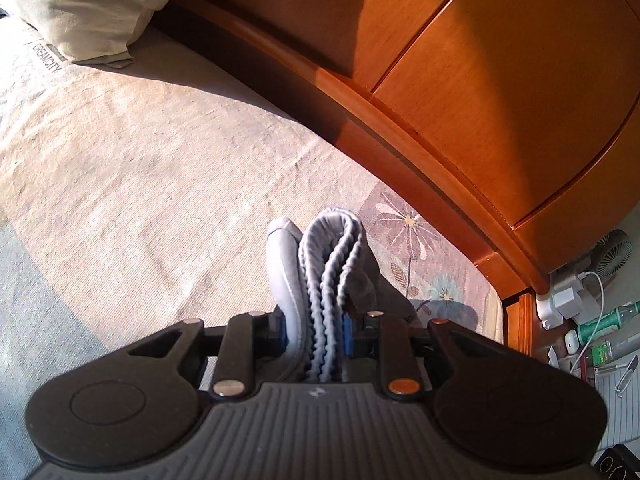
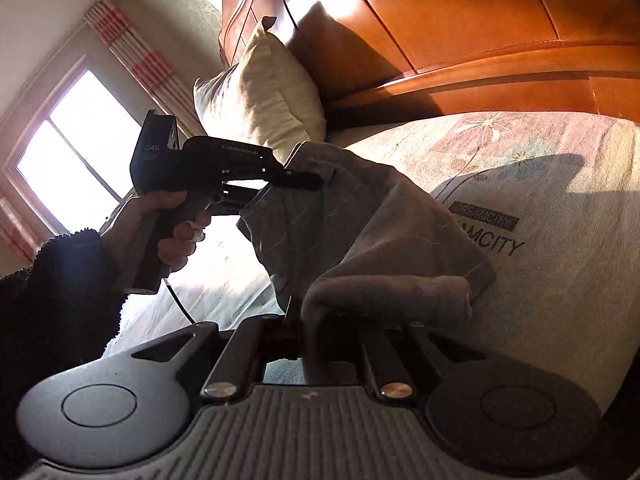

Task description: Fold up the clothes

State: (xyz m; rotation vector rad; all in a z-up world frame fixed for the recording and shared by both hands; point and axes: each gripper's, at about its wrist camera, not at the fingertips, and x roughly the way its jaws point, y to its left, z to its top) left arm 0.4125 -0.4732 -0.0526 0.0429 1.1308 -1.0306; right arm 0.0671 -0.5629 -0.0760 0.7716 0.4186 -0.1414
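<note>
We held the grey garment [image 2: 360,216] lifted above the bed [image 2: 560,208], stretched between our two grippers. Closest to us, the right gripper [image 2: 320,332] had its jaws closed on a bunched edge of the cloth, which draped over them. The left gripper [image 1: 314,330] likewise had its jaws clamped on several gathered layers of a ribbed hem, the folds standing up between the blue pads [image 1: 347,330]. In the right wrist view, a hand [image 2: 168,232] in a dark sleeve [image 2: 60,300] gripped that left tool's handle, its tip buried in the garment's upper corner. Beyond lay the beige bedcover with a floral print, then a pillow [image 2: 264,92] leaning against the wooden headboard [image 2: 460,12], and a bright window [image 2: 76,152] at the far left.
</note>
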